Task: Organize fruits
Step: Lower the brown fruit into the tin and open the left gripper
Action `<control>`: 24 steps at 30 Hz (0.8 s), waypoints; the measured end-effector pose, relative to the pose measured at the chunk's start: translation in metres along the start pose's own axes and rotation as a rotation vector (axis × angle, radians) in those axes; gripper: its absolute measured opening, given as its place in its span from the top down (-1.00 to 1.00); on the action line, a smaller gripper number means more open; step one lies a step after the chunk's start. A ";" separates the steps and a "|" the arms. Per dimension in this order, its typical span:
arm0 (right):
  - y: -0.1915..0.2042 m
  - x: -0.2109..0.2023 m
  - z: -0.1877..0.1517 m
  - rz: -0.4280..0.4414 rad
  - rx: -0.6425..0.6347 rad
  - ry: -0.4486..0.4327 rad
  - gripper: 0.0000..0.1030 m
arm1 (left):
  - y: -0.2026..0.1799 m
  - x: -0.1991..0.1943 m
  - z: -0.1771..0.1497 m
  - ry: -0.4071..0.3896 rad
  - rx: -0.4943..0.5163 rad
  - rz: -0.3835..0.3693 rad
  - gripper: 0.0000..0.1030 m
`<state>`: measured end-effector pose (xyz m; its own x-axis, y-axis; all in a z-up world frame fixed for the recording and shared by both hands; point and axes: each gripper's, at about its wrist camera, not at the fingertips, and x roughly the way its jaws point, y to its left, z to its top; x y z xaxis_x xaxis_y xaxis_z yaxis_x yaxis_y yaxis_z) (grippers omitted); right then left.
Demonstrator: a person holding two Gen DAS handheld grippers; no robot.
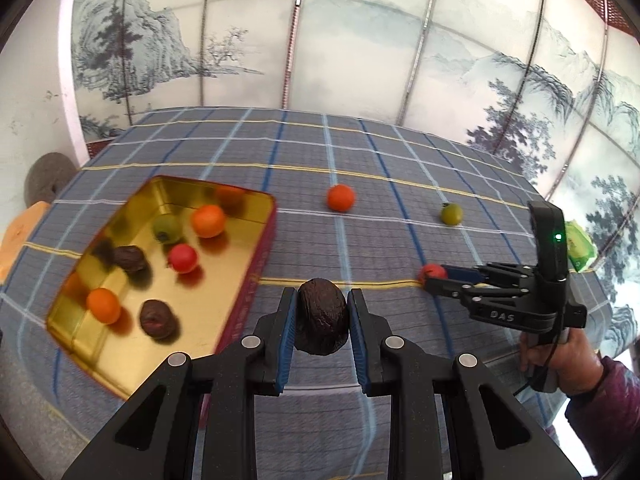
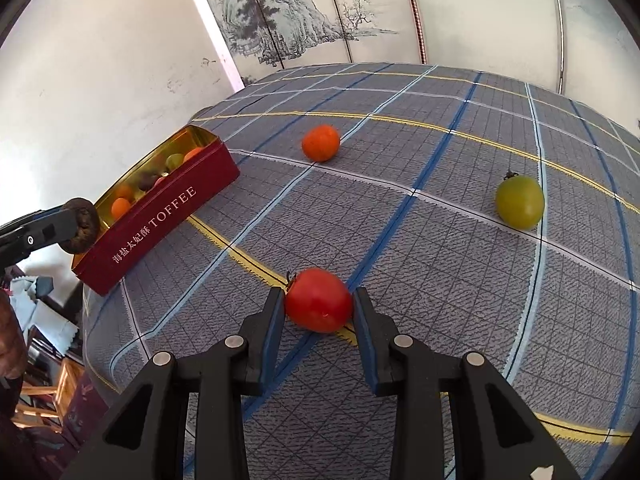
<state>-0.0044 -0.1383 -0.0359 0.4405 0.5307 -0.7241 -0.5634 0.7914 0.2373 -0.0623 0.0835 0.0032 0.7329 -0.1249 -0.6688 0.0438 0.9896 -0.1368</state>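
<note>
We are clamping a dark wrinkled fruit [image 1: 322, 322] between our left gripper [image 1: 322, 330] pads, above the cloth just beside the toffee tin [image 1: 256, 272]. Our right gripper [image 2: 319, 312] is squeezing a red tomato [image 2: 319, 300] resting on the checked tablecloth [image 2: 440, 280].

i read "海盐太妃酥 toffee" on the red tin's [image 2: 160, 224] side, and "das" on my right gripper [image 1: 430, 276].

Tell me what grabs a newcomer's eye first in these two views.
The gold-lined toffee tin at the left of the checked cloth, already holding several small fruits. Beside it, the left gripper clamps a dark wrinkled fruit. Farther right, the right gripper closes around a red tomato on the cloth.
</note>
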 end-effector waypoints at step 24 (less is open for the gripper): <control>0.014 -0.003 0.002 -0.026 -0.010 0.012 0.39 | 0.102 0.010 -0.023 0.017 -0.083 0.289 -0.25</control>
<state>-0.0119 -0.1284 -0.0288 0.4463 0.5064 -0.7379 -0.5591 0.8016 0.2120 -0.0663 0.1817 -0.0341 0.6956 0.1592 -0.7006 -0.2209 0.9753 0.0023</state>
